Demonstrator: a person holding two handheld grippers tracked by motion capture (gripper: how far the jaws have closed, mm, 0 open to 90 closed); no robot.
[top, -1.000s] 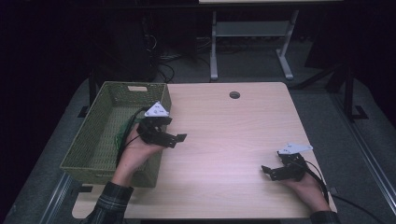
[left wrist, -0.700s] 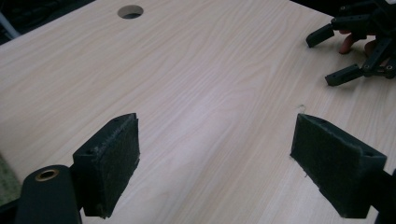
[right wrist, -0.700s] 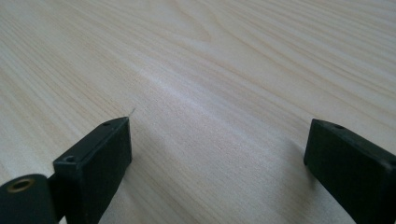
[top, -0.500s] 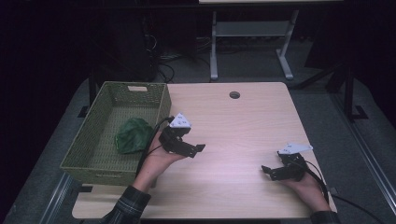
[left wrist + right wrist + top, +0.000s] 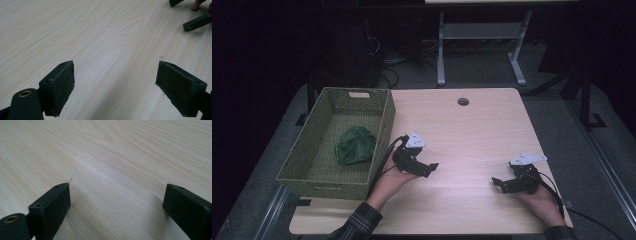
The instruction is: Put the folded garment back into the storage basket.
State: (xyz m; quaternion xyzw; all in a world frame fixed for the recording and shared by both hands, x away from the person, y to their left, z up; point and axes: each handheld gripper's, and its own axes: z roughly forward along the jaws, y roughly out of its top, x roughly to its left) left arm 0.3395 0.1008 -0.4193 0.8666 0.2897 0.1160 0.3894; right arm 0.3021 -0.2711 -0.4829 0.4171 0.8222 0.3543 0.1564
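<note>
- The green thing (image 5: 355, 145) lies in the basket (image 5: 384, 117); it may be a soft cloth.
- We think it is light and floppy; pinch its top fold.
- Left claw (image 5: 424, 167) and right claw (image 5: 501, 184) are both wide open, holding nothing, over the bench (image 5: 472, 130).

Left gripper (image 5: 430, 167) and right gripper (image 5: 498, 183): black, each topped by a grey three-cornered plate and trailing a black cable; flat dark pads (image 5: 65, 75); plaid sleeve (image 5: 354, 225).
</note>
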